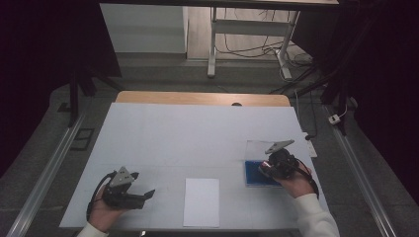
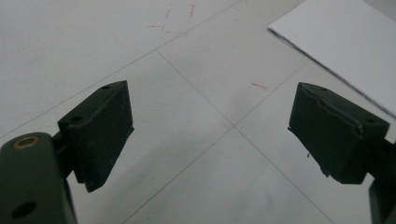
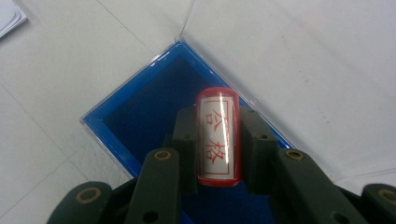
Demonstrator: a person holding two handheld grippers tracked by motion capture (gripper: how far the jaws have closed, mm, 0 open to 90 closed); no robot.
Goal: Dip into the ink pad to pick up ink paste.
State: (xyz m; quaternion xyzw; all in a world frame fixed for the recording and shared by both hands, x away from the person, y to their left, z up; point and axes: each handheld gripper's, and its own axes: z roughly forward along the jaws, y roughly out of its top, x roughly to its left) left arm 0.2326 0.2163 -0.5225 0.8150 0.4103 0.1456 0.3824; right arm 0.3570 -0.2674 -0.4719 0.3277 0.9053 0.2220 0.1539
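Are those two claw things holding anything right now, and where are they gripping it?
The right gripper clamps a small red-rimmed stamp with a white label by its two long sides, over the open blue ink pad. The left gripper is open and holds nothing.

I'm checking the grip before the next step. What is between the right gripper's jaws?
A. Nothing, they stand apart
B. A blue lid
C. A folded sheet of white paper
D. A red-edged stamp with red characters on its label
D: in the right gripper view, the right gripper clamps the stamp above the blue ink pad.
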